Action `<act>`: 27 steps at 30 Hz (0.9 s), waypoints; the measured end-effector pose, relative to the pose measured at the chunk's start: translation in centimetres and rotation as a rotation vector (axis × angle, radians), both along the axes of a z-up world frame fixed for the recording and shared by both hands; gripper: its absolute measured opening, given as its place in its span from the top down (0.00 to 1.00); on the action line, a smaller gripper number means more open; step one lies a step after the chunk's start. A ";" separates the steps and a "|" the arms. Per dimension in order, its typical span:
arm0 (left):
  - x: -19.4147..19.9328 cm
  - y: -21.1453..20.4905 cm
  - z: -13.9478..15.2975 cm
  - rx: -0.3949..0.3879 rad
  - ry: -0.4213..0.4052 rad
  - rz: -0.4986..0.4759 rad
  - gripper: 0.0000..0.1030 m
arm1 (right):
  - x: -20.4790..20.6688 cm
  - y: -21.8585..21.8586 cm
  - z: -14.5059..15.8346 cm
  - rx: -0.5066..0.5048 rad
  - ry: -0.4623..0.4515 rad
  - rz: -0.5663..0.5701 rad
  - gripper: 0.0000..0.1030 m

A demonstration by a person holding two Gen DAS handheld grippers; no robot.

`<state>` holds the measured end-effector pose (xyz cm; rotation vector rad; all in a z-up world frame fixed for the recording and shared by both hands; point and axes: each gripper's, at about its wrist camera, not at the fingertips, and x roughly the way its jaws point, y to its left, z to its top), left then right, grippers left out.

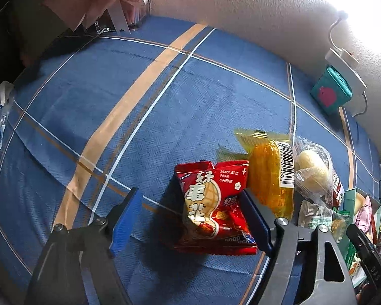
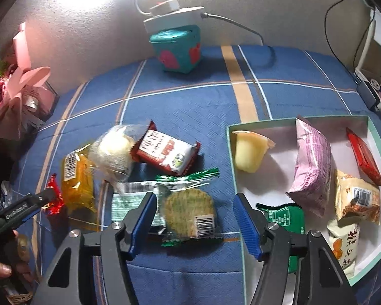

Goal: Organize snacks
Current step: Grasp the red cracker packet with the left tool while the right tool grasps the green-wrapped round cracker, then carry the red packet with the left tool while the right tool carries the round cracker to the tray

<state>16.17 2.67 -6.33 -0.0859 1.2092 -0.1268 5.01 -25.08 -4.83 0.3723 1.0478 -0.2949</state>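
My left gripper (image 1: 188, 211) is open, its jaws on either side of a red peanut packet (image 1: 213, 208) lying on the blue cloth. A yellow packet (image 1: 270, 178) and a clear bag of pale buns (image 1: 311, 169) lie just beyond it. My right gripper (image 2: 194, 212) is open around a round green cracker in clear wrap (image 2: 188, 212). A pale green box (image 2: 379, 139) at the right holds a jelly cup (image 2: 249, 152), a pink packet (image 2: 312, 167), a red packet (image 2: 364, 160) and beige packets (image 2: 355, 198). The left gripper also shows in the right wrist view (image 2: 47, 198).
A teal tin (image 2: 177, 48) and a white power strip (image 2: 172, 15) stand at the back by the wall. A red-and-white packet (image 2: 165, 152) lies mid-cloth. A pink bouquet (image 2: 20, 89) sits at the far left. A black cable (image 2: 343, 25) hangs at the right.
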 end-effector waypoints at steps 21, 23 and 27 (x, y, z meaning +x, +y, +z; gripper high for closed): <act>0.0 -1.8 -2.4 0.028 0.076 -0.033 0.53 | 0.9 -0.7 -3.7 0.065 0.045 0.014 0.45; 0.0 -1.9 -2.4 0.036 0.078 -0.033 0.53 | 0.9 -0.7 -3.6 0.058 0.050 0.015 0.45; -0.3 -2.6 -2.4 0.064 0.082 -0.044 0.53 | 0.7 -0.4 -3.5 0.046 0.070 0.022 0.46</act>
